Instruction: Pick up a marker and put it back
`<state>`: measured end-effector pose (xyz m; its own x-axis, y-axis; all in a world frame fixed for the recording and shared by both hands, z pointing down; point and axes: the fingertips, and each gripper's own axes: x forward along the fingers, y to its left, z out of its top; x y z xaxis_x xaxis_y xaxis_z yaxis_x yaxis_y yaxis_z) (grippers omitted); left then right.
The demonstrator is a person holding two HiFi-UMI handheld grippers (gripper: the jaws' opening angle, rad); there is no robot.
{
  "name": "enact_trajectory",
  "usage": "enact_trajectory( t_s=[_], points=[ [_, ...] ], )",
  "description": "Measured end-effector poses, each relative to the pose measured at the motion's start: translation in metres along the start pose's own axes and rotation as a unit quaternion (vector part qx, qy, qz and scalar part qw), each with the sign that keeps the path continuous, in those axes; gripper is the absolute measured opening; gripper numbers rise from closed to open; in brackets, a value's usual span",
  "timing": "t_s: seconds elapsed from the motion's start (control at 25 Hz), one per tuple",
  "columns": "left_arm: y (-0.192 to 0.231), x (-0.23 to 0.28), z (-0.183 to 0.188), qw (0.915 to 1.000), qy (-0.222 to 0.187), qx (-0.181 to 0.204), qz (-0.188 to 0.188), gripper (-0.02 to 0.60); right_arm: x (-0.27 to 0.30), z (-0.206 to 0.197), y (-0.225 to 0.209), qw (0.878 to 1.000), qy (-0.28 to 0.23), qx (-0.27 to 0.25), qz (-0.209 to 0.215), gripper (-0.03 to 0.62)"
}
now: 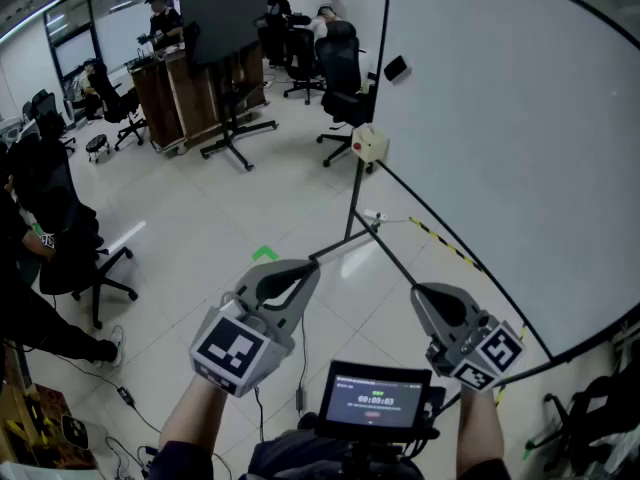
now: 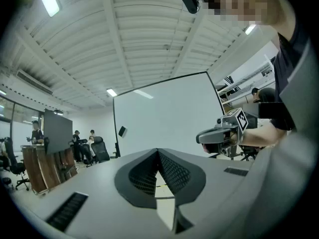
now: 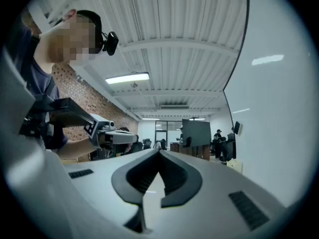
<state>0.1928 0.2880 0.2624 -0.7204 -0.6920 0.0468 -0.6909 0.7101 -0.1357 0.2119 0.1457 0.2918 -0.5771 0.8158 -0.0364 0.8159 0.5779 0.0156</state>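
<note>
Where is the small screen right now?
The small screen sits at the bottom centre of the head view, between and slightly below the left gripper and the right gripper.

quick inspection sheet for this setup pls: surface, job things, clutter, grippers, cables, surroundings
surface: whiteboard on a stand, blank, no writing seen
job's things: marker: nothing seen
clutter: small dark block stuck on the board, possibly an eraser; beige box at the board's edge
grippers: left gripper and right gripper both held level before the board, jaws together, nothing between them
cables: loose cables on the floor at lower left
surroundings: office floor with a green floor mark, office chairs, a black screen on a wheeled stand, people at desks beyond
</note>
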Motion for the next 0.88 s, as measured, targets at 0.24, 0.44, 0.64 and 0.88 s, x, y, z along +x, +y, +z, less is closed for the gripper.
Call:
enact_trajectory(
  t_s=[0.24, 0.44, 0.64, 0.88],
  points=[
    [0.046, 0.017, -0.012, 0.9999, 0.003, -0.009, 0.008, 0.000, 0.051, -0.004, -0.022, 1.000, 0.008, 0.002, 0.016, 0.011],
    [0.074, 0.049, -0.014, 0.9996, 0.008, -0.014, 0.022, 0.000, 0.074, -0.008, -0.067, 1.000, 0.006, 0.004, 0.025, 0.011],
    [0.100, 0.092, -0.017, 0.9990, 0.012, -0.020, 0.039, 0.000, 0.090, -0.011, -0.117, 0.999, 0.004, -0.003, 0.037, 0.011],
    [0.135, 0.145, -0.017, 0.9960, 0.019, -0.013, 0.086, 0.000, 0.127, -0.012, -0.179, 0.996, 0.007, -0.019, 0.085, 0.011]
  ],
)
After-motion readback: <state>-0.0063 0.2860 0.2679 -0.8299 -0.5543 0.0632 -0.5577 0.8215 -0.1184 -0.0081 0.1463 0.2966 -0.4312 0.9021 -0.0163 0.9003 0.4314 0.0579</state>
